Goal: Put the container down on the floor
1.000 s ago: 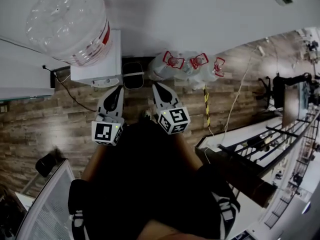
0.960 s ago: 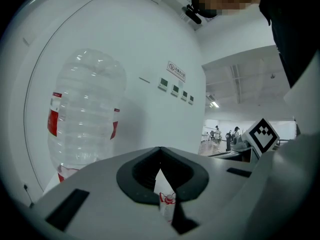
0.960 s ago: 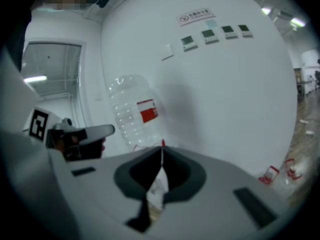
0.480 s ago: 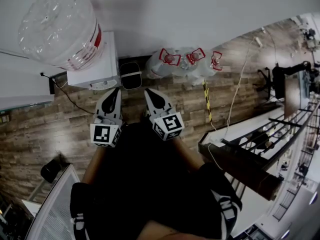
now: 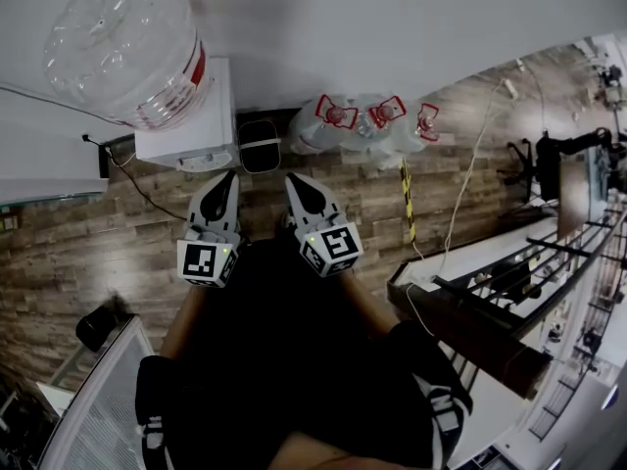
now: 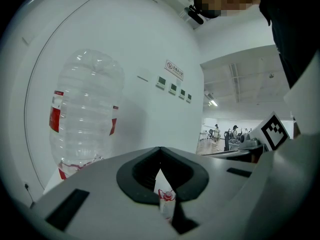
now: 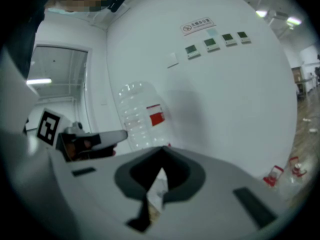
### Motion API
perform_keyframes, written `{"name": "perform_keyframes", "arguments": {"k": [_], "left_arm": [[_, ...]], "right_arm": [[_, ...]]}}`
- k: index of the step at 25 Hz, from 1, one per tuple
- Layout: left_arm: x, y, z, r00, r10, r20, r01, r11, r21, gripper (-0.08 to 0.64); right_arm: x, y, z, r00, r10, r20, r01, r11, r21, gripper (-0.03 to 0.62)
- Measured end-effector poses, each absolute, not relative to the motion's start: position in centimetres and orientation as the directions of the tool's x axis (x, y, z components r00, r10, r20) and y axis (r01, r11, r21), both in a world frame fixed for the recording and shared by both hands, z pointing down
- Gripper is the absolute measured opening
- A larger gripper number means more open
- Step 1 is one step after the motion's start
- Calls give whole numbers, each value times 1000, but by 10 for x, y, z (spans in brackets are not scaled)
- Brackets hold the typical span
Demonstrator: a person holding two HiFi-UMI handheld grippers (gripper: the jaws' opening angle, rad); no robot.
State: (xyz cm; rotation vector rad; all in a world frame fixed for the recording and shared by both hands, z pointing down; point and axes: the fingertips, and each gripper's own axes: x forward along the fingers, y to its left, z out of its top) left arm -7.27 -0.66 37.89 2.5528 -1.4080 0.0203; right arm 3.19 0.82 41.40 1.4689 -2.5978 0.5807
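Note:
A large clear water container (image 5: 122, 47) with a red label stands neck-down on a white dispenser (image 5: 191, 135) by the wall. It also shows in the left gripper view (image 6: 85, 114) and the right gripper view (image 7: 140, 114). My left gripper (image 5: 223, 179) and right gripper (image 5: 294, 182) hover side by side over the wood floor, short of the dispenser. Both point toward the wall. Each one's jaws are shut with nothing held, in the left gripper view (image 6: 160, 149) and the right gripper view (image 7: 161, 149). Neither touches the container.
Several clear jugs with red caps (image 5: 367, 125) lie on the floor against the wall, right of the dispenser. A black bin (image 5: 259, 145) stands beside the dispenser. A black railing (image 5: 470, 311) runs at the right, and a mesh chair back (image 5: 98, 399) is at the lower left.
The head view has shifted slightly. Both grippers stay shut and close together in front of the body, barely moved.

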Motion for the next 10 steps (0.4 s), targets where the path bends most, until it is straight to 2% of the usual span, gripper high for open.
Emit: {"name": "perform_keyframes", "arguments": {"k": [10], "left_arm": [[-77,-3,377,539,-835,114,-836,-514,191,32]], "right_arm": [[29,11,414,-519,-803,292,-850,448,-278,32]]}}
